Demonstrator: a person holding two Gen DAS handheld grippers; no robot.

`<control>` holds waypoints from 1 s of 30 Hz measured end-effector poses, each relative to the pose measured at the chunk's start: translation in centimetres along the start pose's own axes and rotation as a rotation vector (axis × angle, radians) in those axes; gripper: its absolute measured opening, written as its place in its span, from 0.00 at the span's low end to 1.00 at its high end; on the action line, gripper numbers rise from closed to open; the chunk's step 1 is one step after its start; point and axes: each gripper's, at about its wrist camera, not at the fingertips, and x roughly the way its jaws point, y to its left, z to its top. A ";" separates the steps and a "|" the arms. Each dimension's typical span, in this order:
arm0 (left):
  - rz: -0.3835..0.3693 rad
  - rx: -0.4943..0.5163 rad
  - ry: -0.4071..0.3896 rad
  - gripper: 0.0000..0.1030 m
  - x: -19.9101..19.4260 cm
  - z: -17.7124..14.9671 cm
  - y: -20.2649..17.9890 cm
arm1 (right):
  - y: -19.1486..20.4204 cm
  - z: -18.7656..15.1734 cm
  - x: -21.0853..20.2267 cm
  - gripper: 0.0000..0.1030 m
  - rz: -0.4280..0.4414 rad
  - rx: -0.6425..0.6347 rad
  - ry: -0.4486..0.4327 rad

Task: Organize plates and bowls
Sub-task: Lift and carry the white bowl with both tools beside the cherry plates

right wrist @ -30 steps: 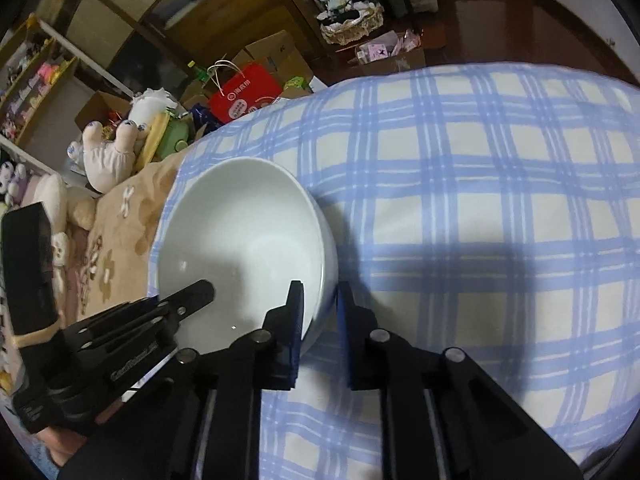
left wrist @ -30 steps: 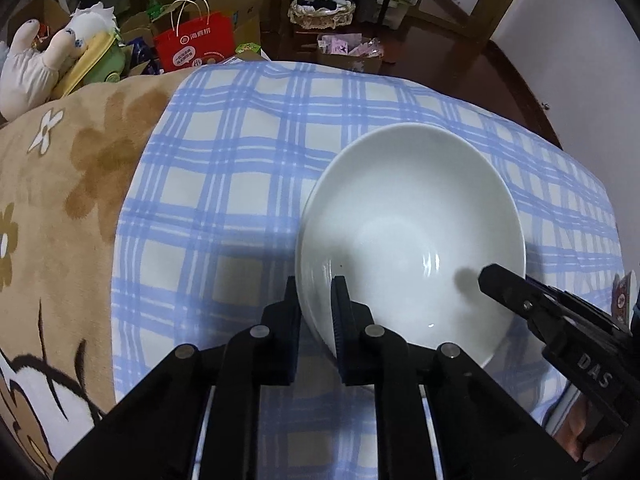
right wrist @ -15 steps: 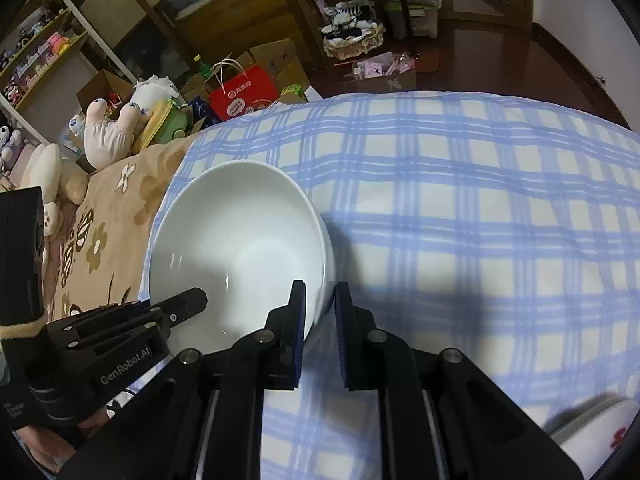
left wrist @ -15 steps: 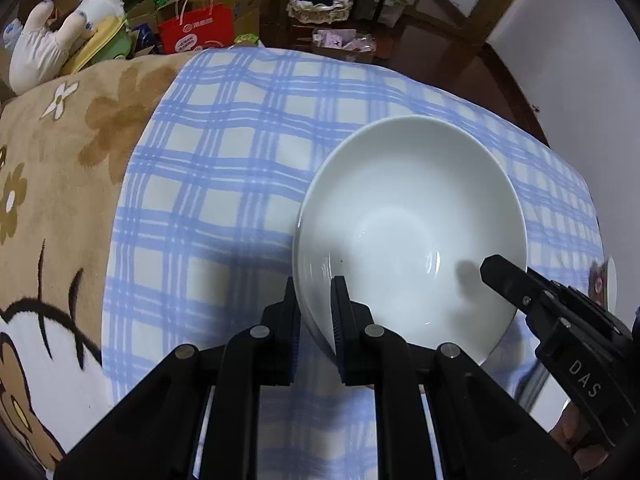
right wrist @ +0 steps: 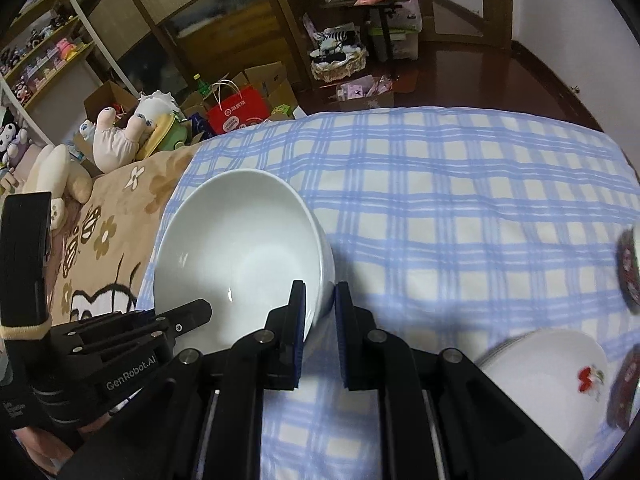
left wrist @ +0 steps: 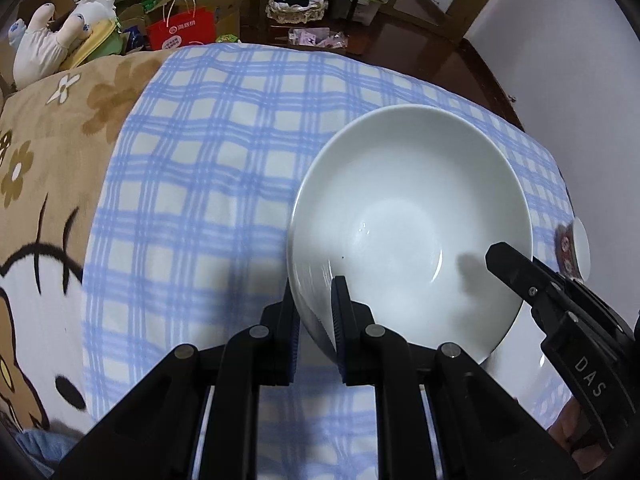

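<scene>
A large plain white bowl [left wrist: 408, 216] [right wrist: 240, 248] hangs above the blue checked cloth [left wrist: 208, 168] [right wrist: 460, 216], carried by both grippers. My left gripper [left wrist: 314, 300] is shut on its left rim, one finger inside and one outside. My right gripper [right wrist: 319, 304] is shut on the opposite rim the same way. Each gripper shows in the other's view, the right gripper [left wrist: 560, 312] at the bowl's right edge and the left gripper [right wrist: 120, 344] at its left. Other dishes lie at the right: a white plate with a red mark [right wrist: 556, 384] and dark patterned bowls [right wrist: 630, 272], one also at the edge [left wrist: 572, 248].
A brown cartoon blanket [left wrist: 44, 184] [right wrist: 100, 240] covers the surface left of the cloth. Beyond the far edge are plush toys [right wrist: 120, 136], a red paper bag [right wrist: 236, 112], boxes, a basket [right wrist: 340, 60] and wooden shelves on a dark floor.
Both grippers have lifted the white bowl and carried it along over the cloth. More of the room and the dishes at the right have come into view.
</scene>
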 end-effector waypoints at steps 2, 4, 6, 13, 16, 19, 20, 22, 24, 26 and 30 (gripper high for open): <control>0.006 0.015 -0.001 0.15 -0.5 -0.9 -0.8 | -0.3 -0.8 -0.7 0.15 -0.004 0.002 0.001; 0.003 0.026 0.002 0.15 -0.7 -1.8 -1.4 | -0.8 -1.7 -1.3 0.15 -0.006 0.005 0.002; -0.003 0.032 0.013 0.15 -0.7 -2.6 -1.8 | -1.2 -2.5 -1.7 0.15 -0.011 0.009 0.005; 0.003 0.083 0.075 0.15 0.0 -4.8 -2.6 | -2.3 -5.7 -2.0 0.15 -0.048 0.006 0.040; 0.007 0.097 0.097 0.14 0.7 -5.5 -2.6 | -2.8 -6.8 -1.9 0.15 -0.056 0.013 0.047; -0.014 0.084 0.151 0.14 2.3 -6.2 -2.6 | -3.0 -7.4 -1.5 0.15 -0.082 0.008 0.056; -0.026 0.082 0.167 0.14 2.8 -6.3 -2.5 | -3.1 -7.4 -1.3 0.15 -0.090 0.006 0.059; -0.037 0.070 0.181 0.14 3.4 -6.3 -2.4 | -3.4 -7.5 -0.8 0.15 -0.096 0.003 0.065; -0.023 0.067 0.187 0.14 3.8 -6.2 -2.4 | -3.5 -7.6 -0.2 0.15 -0.091 0.007 0.074; -0.007 0.066 0.188 0.14 4.1 -6.2 -2.2 | -3.4 -7.8 0.4 0.15 -0.092 0.008 0.089; -0.022 0.041 0.210 0.14 4.8 -6.1 -2.0 | -3.0 -8.4 1.2 0.15 -0.123 -0.024 0.100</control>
